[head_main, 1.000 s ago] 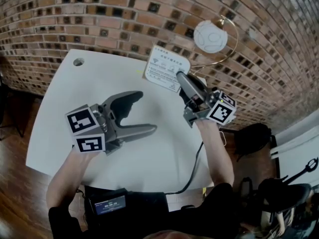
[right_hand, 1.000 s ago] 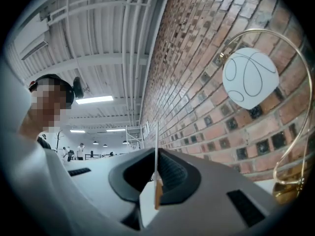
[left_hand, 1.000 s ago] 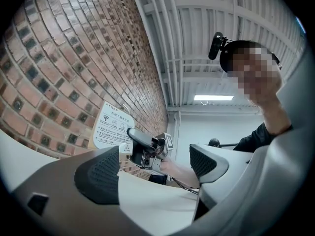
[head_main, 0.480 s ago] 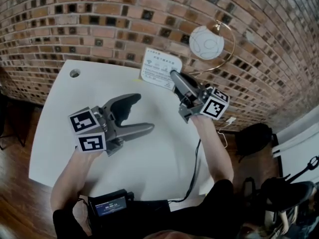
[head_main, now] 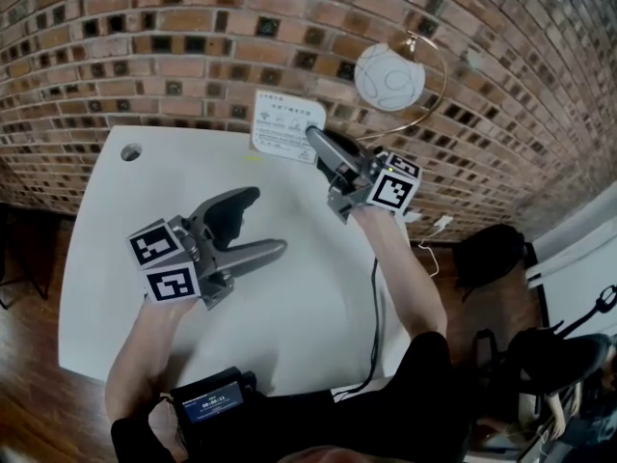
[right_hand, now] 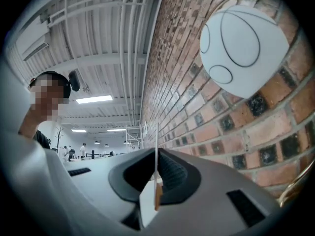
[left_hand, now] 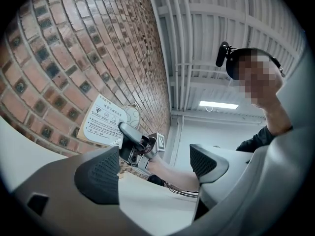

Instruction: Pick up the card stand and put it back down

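Pinching the thin card stand (head_main: pixel 287 123), perhaps wood-edged: ribbed right gripper (head_main: pixel 316 141).

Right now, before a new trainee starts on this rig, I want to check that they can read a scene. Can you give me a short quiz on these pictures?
1. True or false: the left gripper has its jaws apart with nothing between them.
2. Pick one: what is the right gripper shut on? A, a mug; B, the card stand; C, a screwdriver.
3. Short answer: which gripper is nearer the brick wall?

Key: 1, true. 2, B. 3, the right one.
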A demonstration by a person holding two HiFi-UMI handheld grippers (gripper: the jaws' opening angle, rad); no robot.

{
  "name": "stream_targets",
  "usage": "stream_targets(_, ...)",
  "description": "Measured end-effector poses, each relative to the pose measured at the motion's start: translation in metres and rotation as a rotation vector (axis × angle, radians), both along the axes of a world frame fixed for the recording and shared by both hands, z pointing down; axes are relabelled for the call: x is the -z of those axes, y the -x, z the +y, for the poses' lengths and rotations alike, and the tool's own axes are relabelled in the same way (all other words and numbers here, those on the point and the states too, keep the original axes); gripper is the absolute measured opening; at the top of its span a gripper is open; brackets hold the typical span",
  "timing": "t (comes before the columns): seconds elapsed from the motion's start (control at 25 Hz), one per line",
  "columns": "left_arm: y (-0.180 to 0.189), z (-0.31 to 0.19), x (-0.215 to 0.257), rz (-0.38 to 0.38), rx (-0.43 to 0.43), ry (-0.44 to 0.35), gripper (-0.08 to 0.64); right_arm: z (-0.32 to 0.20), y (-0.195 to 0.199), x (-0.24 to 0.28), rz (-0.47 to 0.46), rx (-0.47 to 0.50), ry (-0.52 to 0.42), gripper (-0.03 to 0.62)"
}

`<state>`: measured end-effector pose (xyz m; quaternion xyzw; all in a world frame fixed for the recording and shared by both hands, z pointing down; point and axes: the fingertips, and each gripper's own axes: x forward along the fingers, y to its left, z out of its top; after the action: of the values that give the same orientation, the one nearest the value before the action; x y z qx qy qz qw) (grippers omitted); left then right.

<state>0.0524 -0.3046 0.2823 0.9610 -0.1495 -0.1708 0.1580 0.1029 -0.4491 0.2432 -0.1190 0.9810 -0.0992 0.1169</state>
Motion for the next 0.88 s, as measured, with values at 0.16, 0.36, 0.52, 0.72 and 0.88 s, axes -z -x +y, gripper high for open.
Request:
stream_targets(0.16,0.000,-0.004,-0.005,-0.002,0.008,0.014,0.442,-0.020,0.001,-0.013,0.002,-0.010,0.019,0.029)
stream_targets(0.36,0.000,-0.006,-0.010,-0.005,0.009,0.026,0.442,-0.043,0.003,-0.029,-0.002,-0.025,0.042,0.029)
stream_targets(0.52,0.000,-0.008,-0.015,-0.012,0.009,0.036,0.442,-0.059,0.006,-0.039,0.005,-0.029,0.050,0.029)
stream_targets(0.72,-0.002,-0.009,-0.020,-0.012,0.008,0.051,0.442,-0.072,0.008,-0.052,0.006,-0.025,0.078,0.029)
stream_targets(0.88,-0.001,-0.012,-0.023,-0.011,0.009,0.065,0.442,-0.079,0.015,-0.062,0.026,-0.024,0.087,0.029)
